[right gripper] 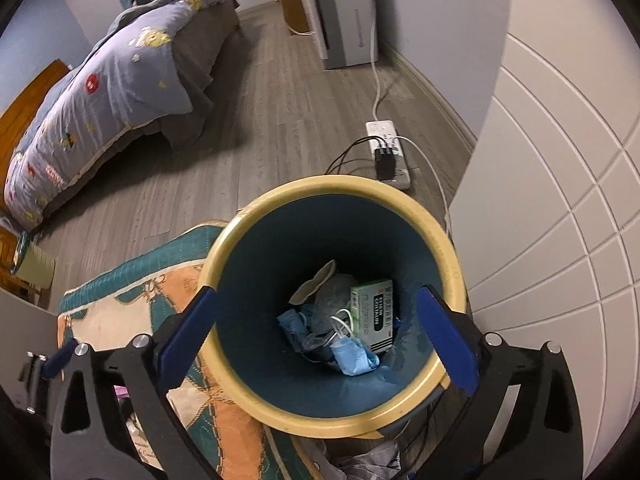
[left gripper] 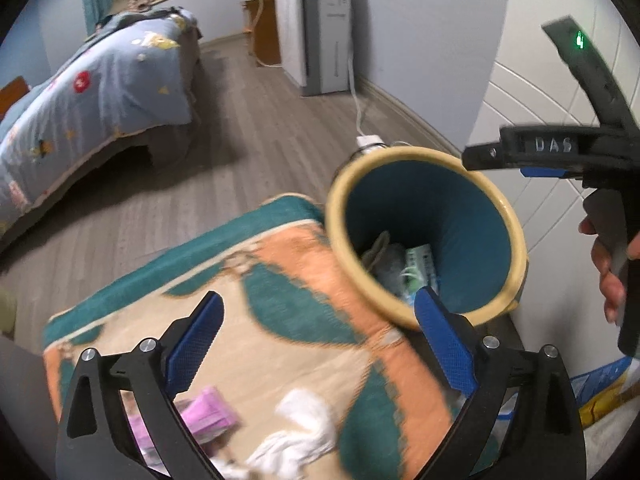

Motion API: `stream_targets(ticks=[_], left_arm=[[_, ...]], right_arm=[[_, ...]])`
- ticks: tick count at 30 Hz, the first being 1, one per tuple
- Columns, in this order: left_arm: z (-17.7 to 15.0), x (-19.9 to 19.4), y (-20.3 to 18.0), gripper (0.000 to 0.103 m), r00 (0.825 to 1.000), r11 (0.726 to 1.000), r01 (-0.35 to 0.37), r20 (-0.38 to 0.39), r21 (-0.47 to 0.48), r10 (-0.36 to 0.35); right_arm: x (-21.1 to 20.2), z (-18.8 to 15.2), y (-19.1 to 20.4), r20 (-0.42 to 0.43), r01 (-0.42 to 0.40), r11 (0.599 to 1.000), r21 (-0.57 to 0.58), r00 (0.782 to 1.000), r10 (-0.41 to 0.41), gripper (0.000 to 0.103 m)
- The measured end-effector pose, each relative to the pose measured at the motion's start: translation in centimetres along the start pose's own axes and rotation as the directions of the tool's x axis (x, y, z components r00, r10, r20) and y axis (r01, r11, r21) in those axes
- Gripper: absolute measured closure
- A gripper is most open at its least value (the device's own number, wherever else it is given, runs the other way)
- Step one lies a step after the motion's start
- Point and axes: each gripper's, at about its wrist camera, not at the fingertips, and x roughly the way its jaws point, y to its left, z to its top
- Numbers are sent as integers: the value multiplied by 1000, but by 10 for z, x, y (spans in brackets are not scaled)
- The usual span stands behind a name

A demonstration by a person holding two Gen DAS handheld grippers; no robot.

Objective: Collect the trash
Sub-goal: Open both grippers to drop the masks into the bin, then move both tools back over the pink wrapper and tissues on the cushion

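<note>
Grippers: right gripper [right gripper: 316, 336] open, empty above yellow-rimmed blue plastic bin [right gripper: 452, 248] | left gripper [left gripper: 320, 344] open over rug's white crumpled tissue [left gripper: 296, 436], likely next pickup.

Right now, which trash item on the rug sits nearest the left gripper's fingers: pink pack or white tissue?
The crumpled white tissue: it lies between the open left gripper fingers, while the pink pack is partly behind the left finger.

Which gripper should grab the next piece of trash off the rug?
Left. The left gripper is open and hovers over the rug, with the white tissue and pink wrapper just below its fingers. The right gripper is open over the bin, away from that trash.
</note>
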Motion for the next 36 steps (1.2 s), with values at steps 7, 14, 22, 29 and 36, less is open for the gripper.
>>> stream_targets(ticks=[7,14,22,29,36], left_arm=[[-23,-61,65,6,993,992,-112,26,-59,114],[-65,-104,117,5,986,968,-156,26,-194,164],[-83,-95,153,5,981,945,-192,-11,-264,196],[-89,-92,163,5,984,948,-179,-23,-262,179],[-99,-71,158,5,982,966,-188,-68,-177,179]], right_arm=[[-2,-3,33,-5,-15,995,-98,1000,15,6],[-1,-8,48,-15,-21,990,-136,1000,19,6],[-10,-29,73,-83,-162,985,-53,984,157,6],[-13,-70,124,-160,-153,982,-111,978,134,6],[-3,-109,152,-215,-120,979,-167,973,82,6]])
